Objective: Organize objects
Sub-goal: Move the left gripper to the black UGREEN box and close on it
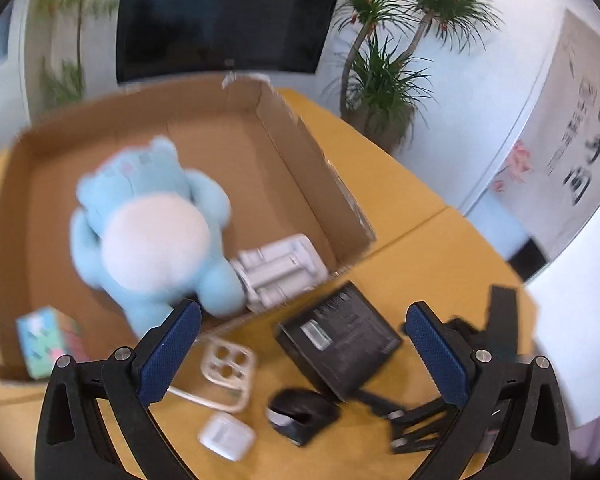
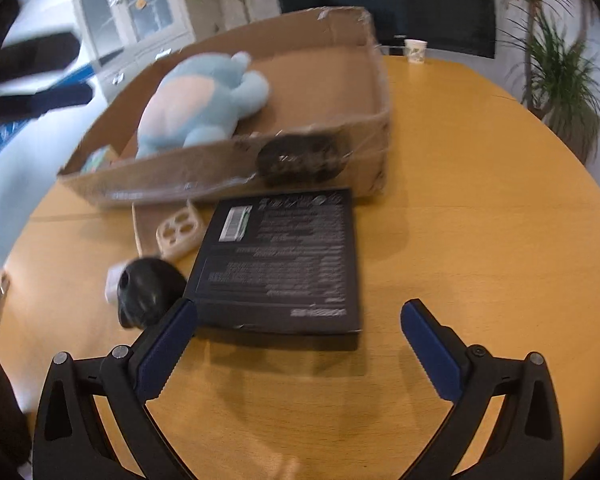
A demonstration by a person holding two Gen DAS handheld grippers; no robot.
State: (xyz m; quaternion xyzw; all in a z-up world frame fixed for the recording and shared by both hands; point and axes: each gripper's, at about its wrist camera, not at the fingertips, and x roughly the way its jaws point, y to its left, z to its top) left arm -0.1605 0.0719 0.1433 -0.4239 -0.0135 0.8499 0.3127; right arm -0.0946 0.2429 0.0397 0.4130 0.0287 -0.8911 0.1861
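My fingers on both the left gripper [image 1: 303, 350] and right gripper [image 2: 299, 346] were wide and empty. The plush bear [image 1: 152, 232], white pack [image 1: 280, 268] and small carton [image 1: 46, 342] lay in the cardboard box [image 1: 300, 152]; I judged the black box [image 2: 280, 260], mouse [image 2: 146, 294], earbud case [image 1: 226, 436] and beige holder [image 1: 228, 372], lower frame on the desk [image 2: 460, 220], remained.

Corrugated cardboard box [image 1: 292, 152], matt brown, clear tape shining along its wall. Fluffy blue plush bear [image 1: 152, 232] inside, soft pile. The wooden surface [image 2: 460, 200] glows smooth and yellow. Black carton [image 2: 284, 264] looks satin; the mouse [image 2: 148, 292] glossy plastic. Left claw [image 1: 300, 332] pads are knurled blue rubber.
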